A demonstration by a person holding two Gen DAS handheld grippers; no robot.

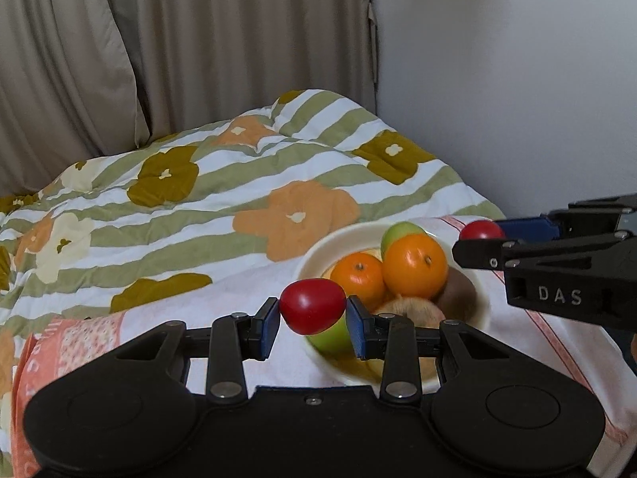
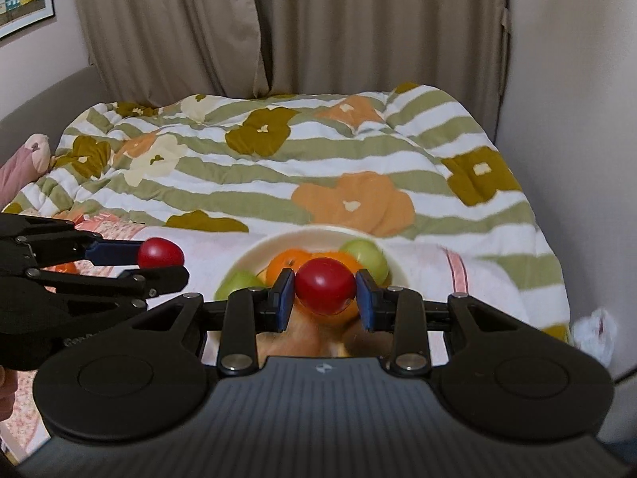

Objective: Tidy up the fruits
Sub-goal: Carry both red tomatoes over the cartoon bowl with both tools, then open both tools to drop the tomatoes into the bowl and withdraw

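Note:
My left gripper (image 1: 312, 320) is shut on a small red fruit (image 1: 312, 306), held just left of a white bowl (image 1: 314, 257). The bowl holds two oranges (image 1: 414, 265), green fruits (image 1: 400, 231) and brown ones (image 1: 460, 292). My right gripper (image 2: 325, 292) is shut on a second red fruit (image 2: 326, 285), held above that bowl (image 2: 249, 251). Each gripper shows in the other's view from the side: the right gripper (image 1: 479, 239) with its red fruit (image 1: 481, 230) at the right, the left gripper (image 2: 159, 261) with its red fruit (image 2: 160, 253) at the left.
The bowl stands on a white towel with pink stripes (image 1: 529, 318) spread over a flowered, green-striped quilt (image 1: 207, 195). Beige curtains (image 1: 199, 40) hang behind and a white wall (image 1: 517, 79) closes the right side. A pink patterned cloth (image 1: 71, 342) lies at the left.

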